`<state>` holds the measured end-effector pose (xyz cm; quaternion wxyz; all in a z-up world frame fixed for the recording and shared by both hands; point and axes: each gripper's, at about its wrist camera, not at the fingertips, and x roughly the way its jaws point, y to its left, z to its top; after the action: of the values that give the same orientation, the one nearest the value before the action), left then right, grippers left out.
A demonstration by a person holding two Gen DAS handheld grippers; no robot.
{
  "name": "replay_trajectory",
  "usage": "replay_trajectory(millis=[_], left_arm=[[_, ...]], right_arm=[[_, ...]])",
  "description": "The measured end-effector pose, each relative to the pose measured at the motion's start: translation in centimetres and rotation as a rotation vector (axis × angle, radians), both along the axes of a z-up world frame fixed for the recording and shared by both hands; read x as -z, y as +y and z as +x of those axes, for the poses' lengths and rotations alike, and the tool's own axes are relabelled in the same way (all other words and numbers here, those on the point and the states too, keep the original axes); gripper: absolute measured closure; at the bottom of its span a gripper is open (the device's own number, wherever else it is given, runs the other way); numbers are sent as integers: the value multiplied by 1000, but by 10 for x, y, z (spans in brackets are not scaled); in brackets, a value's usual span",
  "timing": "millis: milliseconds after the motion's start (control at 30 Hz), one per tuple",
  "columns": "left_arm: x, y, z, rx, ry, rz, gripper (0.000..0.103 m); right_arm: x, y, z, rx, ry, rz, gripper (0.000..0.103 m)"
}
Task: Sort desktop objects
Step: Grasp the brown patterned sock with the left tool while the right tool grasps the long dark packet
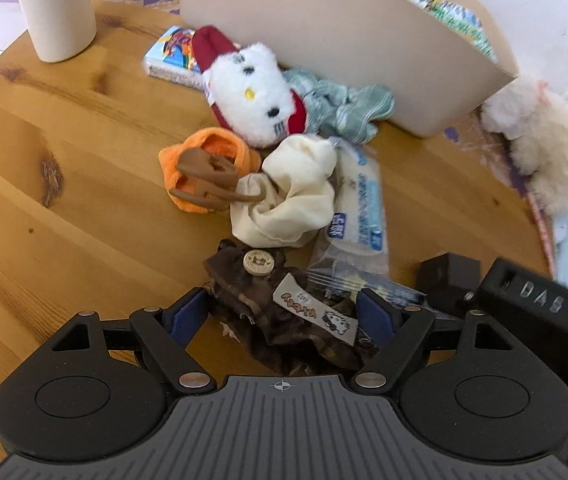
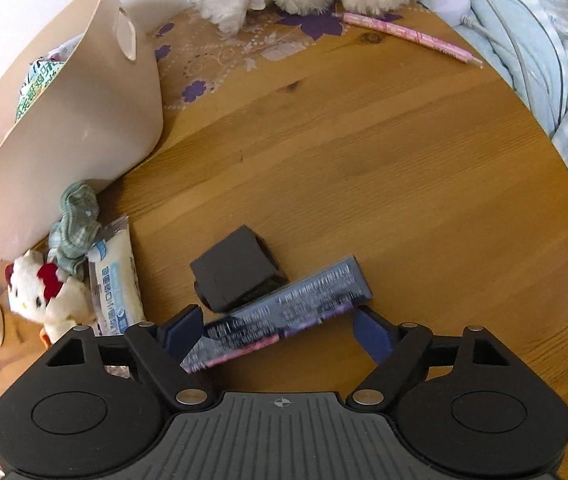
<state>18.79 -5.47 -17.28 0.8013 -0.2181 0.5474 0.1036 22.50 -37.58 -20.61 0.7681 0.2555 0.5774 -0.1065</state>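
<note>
Both grippers' fingers spread, apparently ungripping — left gripper (image 1: 281,316) straddles brown cloth (image 1: 284,320), right gripper (image 2: 279,334) a dark box (image 2: 279,312).

**Both grippers point down, jaws apart**

The left gripper (image 1: 281,316) points steeply down at the tabletop (image 1: 63,160), its jaws spread wide, one blue pad on each side of a brown cloth (image 1: 267,320); whether the pads press it cannot be told. The right gripper (image 2: 279,332) also tilts steeply down, jaws apart around a dark box (image 2: 284,308), the right pad clear of it. The right gripper's black body shows at the edge of the left view.
</note>
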Motion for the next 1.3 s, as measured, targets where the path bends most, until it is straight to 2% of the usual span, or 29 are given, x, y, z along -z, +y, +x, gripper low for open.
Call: replay_trajectory(millis=[167,300,400,467,533,600,800,933,1033,1133,1200,1300], left_arm=[[1,-6,1,28,-30,31,17],[3,-3,-3,43,14,27,17],[4,-3,-10,77,6,82,17],[5,-2,-12,98,7,105,17],[7,5,-14,109,27,120,17],[8,11,-16,111,48,141,18],[9,21,-27,205,52,241,30],[8,21,-37,249,38,250,33],[8,22,-40,270,28,252,39],[5,21,-43,276,26,252,44],[5,21,-46,289,19,254,46],[4,21,-49,315,9,254,55]], right_arm=[[2,14,8,-15,5,-27,20],[3,24,10,-35,-1,-55,21],[3,31,12,-77,1,-86,20],[2,32,11,-94,2,-89,24],[1,33,8,-127,-1,-113,38],[-1,33,2,-155,-8,-137,47],[-2,31,-21,-161,-19,-110,50],[-2,39,-32,-173,-51,-162,64],[-3,38,-38,-163,-66,-137,76],[-2,36,-44,-153,-73,-124,81],[-2,34,-49,-146,-76,-117,82],[-4,34,-53,-135,-83,-113,82]])
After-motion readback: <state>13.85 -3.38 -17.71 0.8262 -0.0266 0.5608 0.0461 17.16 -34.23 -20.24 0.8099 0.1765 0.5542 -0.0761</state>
